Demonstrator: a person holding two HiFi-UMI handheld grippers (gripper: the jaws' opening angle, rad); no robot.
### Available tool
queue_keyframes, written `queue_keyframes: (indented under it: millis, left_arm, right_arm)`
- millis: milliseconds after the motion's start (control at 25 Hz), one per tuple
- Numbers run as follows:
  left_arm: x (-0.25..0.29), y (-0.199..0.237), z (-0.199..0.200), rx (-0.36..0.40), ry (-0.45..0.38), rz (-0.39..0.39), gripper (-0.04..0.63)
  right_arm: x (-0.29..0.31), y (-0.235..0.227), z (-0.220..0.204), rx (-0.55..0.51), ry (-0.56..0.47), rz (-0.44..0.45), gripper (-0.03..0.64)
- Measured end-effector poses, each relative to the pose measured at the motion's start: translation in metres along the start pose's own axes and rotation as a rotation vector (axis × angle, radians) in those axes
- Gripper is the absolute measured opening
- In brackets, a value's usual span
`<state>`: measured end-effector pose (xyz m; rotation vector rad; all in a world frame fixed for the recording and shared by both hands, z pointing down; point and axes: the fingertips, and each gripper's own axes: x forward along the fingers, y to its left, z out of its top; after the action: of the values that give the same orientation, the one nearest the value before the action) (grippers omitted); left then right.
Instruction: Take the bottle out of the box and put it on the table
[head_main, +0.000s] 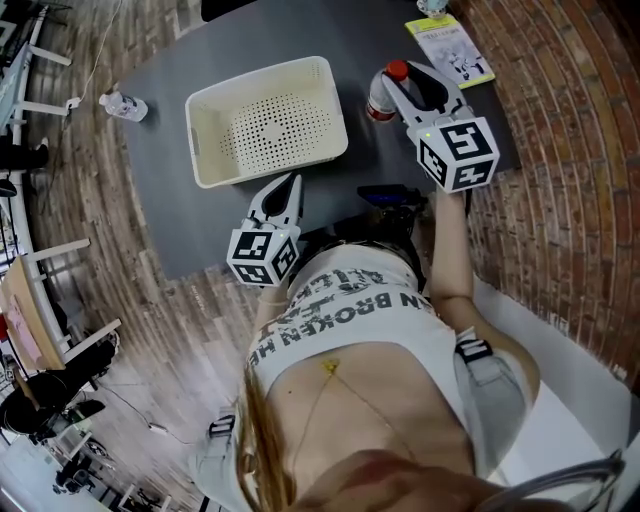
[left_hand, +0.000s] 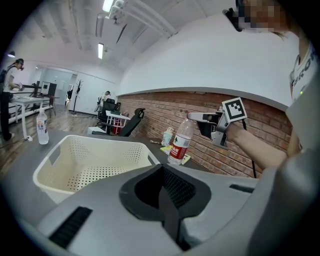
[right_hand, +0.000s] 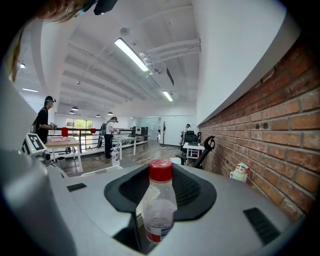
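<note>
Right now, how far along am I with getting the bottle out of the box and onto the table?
Done: the box is empty and the bottle is out, upright beside it. In hand: the right gripper holds the bottle; its base looks level with the table, contact unclear. Left: settle it and let go. The left gripper is shut and empty.

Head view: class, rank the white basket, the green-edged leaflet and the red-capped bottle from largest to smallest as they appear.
1. White basket.
2. Green-edged leaflet.
3. Red-capped bottle, though this is unsure: the right gripper covers part of it.
</note>
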<state>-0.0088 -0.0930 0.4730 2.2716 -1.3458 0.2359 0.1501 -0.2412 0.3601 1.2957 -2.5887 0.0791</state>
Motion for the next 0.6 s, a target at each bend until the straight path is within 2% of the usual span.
queue_keyframes:
  millis: [600]
  left_arm:
    - [0.008,-0.01,-0.007,-0.016,0.004,0.012,0.005]
  right_arm:
    - [0.001,-0.012,-0.016,-0.006,0.012,0.001,0.138]
